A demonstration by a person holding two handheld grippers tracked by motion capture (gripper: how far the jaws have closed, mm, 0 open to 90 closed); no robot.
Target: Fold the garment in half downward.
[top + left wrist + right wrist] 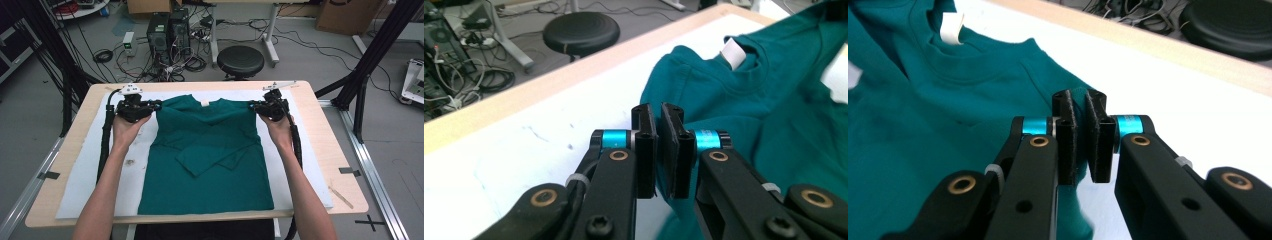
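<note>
Sleeves of the green T-shirt [207, 150] are folded inward. The left gripper [154, 105] and right gripper [256, 106] each clamp a shoulder; body folding remains.

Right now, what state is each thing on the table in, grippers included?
Green shirt: flat on the white mat, front down, neck label showing, both sleeves folded in across the back.
Left gripper: shut on the shirt's shoulder edge.
Right gripper: shut on the other shoulder edge.
White mat: spread flat over the wooden table.
Black stool: upright beyond the table.
</note>
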